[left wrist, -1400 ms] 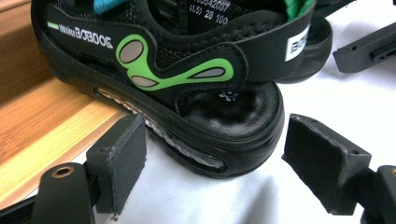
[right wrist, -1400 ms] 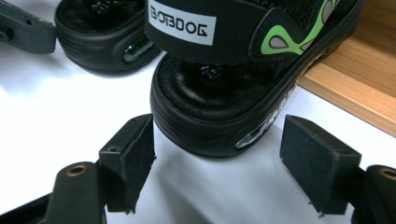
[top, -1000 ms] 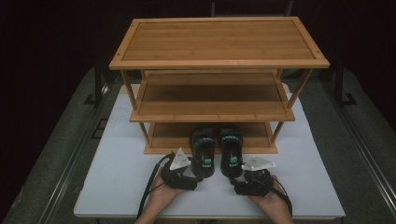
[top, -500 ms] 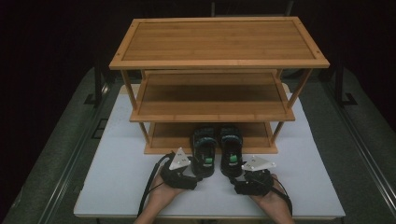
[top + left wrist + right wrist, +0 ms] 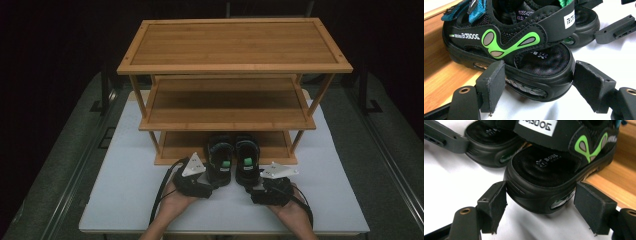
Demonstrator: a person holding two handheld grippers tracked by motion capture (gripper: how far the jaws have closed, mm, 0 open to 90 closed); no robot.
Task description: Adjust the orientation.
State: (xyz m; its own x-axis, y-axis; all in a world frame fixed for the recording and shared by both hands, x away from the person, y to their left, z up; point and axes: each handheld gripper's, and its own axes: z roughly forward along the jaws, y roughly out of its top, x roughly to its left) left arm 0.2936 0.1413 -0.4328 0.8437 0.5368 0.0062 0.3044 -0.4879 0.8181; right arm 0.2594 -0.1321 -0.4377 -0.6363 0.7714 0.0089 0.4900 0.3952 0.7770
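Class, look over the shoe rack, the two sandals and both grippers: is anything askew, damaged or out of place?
Both sandals, left and right, sit half on the rack's bottom shelf, heels overhanging onto the white table. Otherwise tidy. The left gripper and right gripper have open jaws around the heels.

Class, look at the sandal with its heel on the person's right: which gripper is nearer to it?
Right. The right gripper has its open jaws either side of the right sandal heel; the left gripper brackets the left sandal beside it.

White table [image 5: 125, 190] bearing wooden shelf rack [image 5: 230, 65]; two black sandals [image 5: 233, 162] partly on bottom shelf.
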